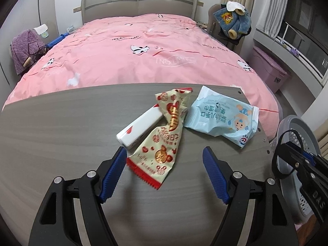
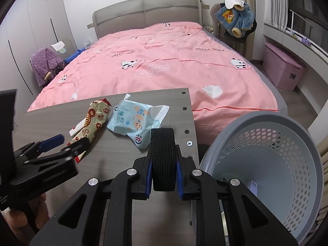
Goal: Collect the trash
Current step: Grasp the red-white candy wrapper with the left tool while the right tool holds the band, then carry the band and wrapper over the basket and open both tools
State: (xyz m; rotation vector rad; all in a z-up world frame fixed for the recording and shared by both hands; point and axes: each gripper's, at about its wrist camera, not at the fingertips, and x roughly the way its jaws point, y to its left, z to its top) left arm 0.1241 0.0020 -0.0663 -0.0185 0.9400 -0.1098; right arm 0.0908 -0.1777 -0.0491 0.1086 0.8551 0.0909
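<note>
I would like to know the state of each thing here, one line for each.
Left gripper: open, over the snack wrapper.
Right gripper: shut on a black strap loop.
Snack wrapper: crumpled, lying across a white box.
Wipes packet: flat on the table.
Basket: tilted, nearly empty.

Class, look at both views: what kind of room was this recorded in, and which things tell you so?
Most likely a home bedroom. A bed with a pink quilt fills the room, tall wardrobe doors line one wall, and a child's jacket hangs over a chair beside the bed.
</note>
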